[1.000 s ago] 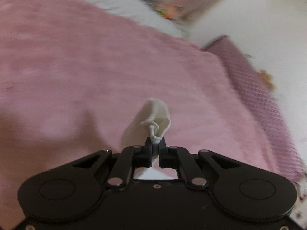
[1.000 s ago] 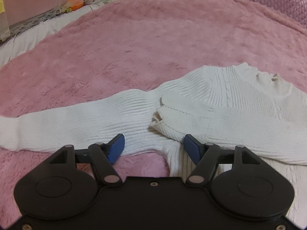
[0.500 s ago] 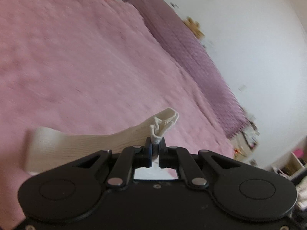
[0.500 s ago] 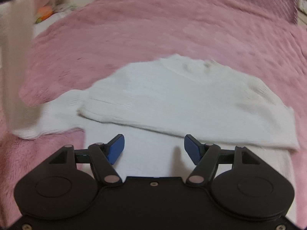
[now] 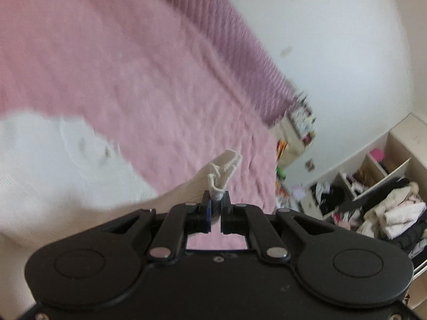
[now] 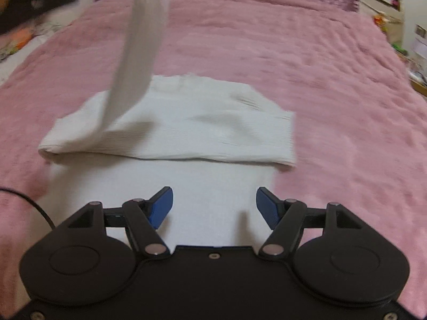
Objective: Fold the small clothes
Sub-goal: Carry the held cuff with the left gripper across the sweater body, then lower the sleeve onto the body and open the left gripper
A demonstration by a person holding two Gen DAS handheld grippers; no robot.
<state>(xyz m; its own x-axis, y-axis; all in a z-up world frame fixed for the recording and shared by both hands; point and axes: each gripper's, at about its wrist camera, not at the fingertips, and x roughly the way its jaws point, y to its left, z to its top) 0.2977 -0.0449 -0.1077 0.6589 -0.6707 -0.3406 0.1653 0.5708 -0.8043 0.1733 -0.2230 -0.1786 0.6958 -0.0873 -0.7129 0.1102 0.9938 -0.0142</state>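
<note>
Up high, left gripper clenched on sleeve cuff; right gripper spread wide, hovering over near sweater on blanket.

My left tool hides the cuff of the sleeve, whose upper end runs off the frame at 12 o'clock. The sweater hem vanishes under my right tool. The shelf clutter at 3 o'clock is too blurred to identify.
</note>
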